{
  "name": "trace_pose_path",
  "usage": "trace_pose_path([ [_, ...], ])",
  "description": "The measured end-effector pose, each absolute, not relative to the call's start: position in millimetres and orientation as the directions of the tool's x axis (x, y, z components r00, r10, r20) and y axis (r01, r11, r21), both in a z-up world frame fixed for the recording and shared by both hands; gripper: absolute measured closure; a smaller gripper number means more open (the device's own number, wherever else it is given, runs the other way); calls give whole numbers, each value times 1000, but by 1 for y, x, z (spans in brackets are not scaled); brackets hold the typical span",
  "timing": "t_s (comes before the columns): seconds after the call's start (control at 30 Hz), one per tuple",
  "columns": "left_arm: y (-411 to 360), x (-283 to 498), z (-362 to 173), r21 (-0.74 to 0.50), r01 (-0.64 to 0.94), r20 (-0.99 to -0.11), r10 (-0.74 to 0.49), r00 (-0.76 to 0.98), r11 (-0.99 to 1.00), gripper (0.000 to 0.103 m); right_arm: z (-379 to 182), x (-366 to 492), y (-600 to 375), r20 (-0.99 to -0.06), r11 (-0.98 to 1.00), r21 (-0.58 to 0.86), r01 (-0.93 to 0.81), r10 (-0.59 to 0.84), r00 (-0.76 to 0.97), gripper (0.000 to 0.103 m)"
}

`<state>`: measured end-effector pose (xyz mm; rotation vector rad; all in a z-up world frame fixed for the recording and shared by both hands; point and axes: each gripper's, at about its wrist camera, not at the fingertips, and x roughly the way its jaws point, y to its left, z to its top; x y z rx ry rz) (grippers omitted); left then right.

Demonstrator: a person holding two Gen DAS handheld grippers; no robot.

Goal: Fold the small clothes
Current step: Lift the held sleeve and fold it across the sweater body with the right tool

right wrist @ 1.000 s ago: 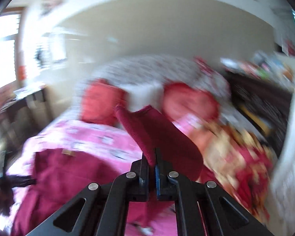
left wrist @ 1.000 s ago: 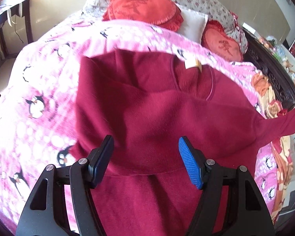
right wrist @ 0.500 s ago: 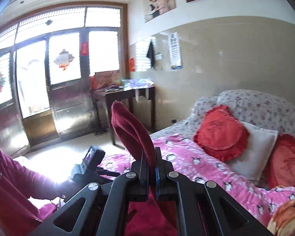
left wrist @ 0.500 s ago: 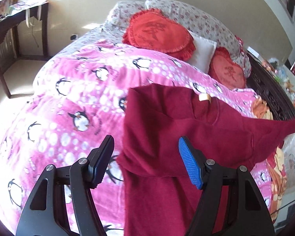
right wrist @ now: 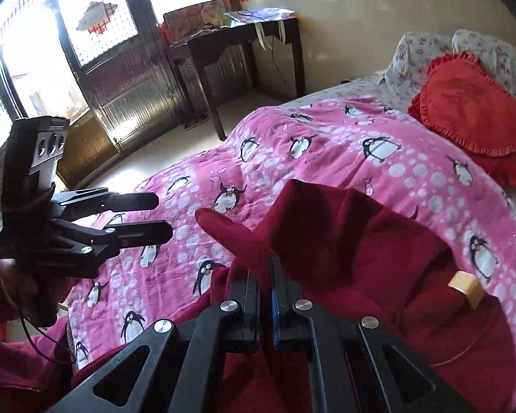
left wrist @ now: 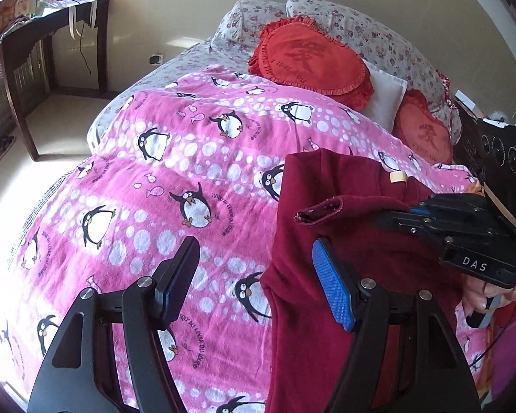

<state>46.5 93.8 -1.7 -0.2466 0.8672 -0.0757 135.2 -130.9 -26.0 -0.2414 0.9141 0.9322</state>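
Observation:
A dark red sweater (left wrist: 330, 275) lies on the pink penguin blanket (left wrist: 175, 179), with a tan neck label (left wrist: 398, 176). My right gripper (right wrist: 265, 275) is shut on the sweater's sleeve (right wrist: 234, 237) and holds it over the sweater body (right wrist: 378, 258); in the left wrist view it (left wrist: 395, 215) comes in from the right with the sleeve cuff (left wrist: 321, 210) sticking out. My left gripper (left wrist: 254, 282) is open and empty, above the sweater's left edge; it also shows in the right wrist view (right wrist: 154, 216).
Red heart cushions (left wrist: 309, 58) and a white pillow (left wrist: 385, 96) lie at the head of the bed. A dark wooden table (right wrist: 237, 48) stands by the wall, with glass doors (right wrist: 96, 51) to its left. The blanket (right wrist: 326, 158) covers the bed.
My right gripper has swung the sleeve from the right side across over the sweater body. My left gripper has shifted left, off the sweater, and stays open.

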Motion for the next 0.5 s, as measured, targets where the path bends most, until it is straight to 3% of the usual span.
trace_pose_path([
  [0.27, 88, 64, -12, -272, -41, -751, -186, 634, 961, 35, -4, 165, -156, -687, 559, 368, -743, 702, 188, 99],
  [0.3, 87, 65, -13, -274, -42, -752, -187, 633, 961, 35, -10, 172, -154, -717, 598, 362, -715, 669, 196, 95],
  [0.4, 82, 69, -16, -264, -32, -756, -186, 628, 964, 35, -25, 194, -160, -794, 805, 130, -578, 434, 425, 68],
  [0.43, 81, 71, -18, -260, -31, -759, -184, 624, 965, 35, -23, 193, -168, -781, 840, 93, -534, 395, 485, 68],
  [0.5, 81, 76, -21, -268, -30, -762, -192, 619, 963, 35, -12, 181, -183, -739, 839, 159, -520, 450, 500, 68],
])
